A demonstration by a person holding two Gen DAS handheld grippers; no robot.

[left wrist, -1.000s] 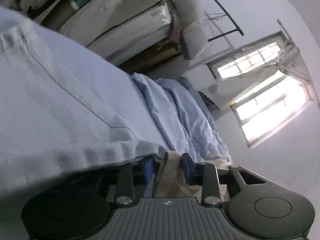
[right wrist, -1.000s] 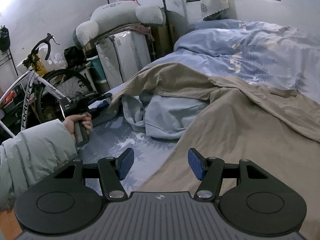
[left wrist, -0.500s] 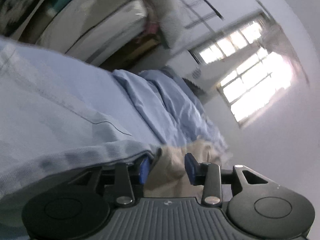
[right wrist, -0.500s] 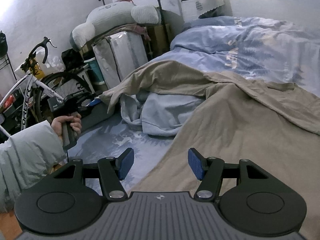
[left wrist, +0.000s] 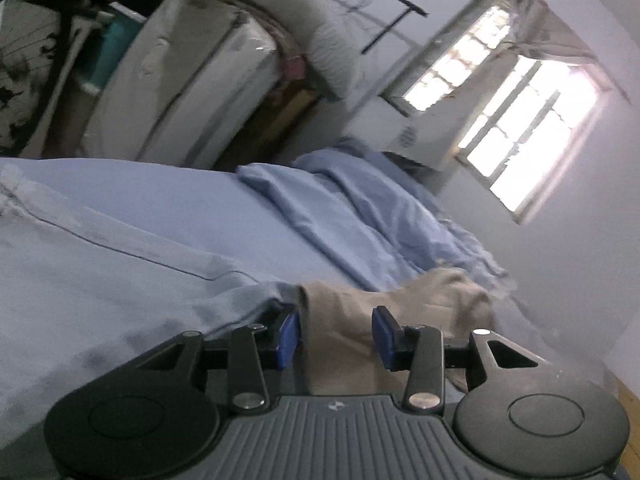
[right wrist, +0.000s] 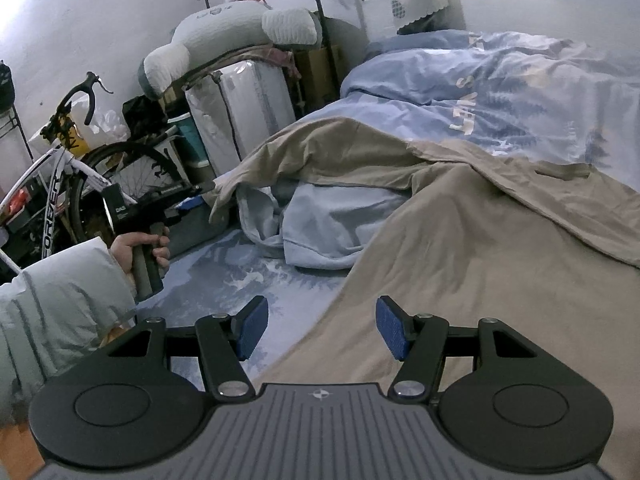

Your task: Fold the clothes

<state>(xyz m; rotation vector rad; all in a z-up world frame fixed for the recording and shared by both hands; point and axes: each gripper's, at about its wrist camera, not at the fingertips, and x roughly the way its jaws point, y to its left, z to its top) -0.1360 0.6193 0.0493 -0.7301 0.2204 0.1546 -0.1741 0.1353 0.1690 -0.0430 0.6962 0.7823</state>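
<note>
Opening just now, our left gripper straddles the beige cotton garment loosely; our right gripper hovers, jaws apart and empty.

"FOREVER", seemingly, on bicycle frame

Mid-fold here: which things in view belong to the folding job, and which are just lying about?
Job: tan garment, light blue garment, left gripper, right gripper.
Lying about: bicycle, long pillow, patterned duvet, wrapped box.
</note>
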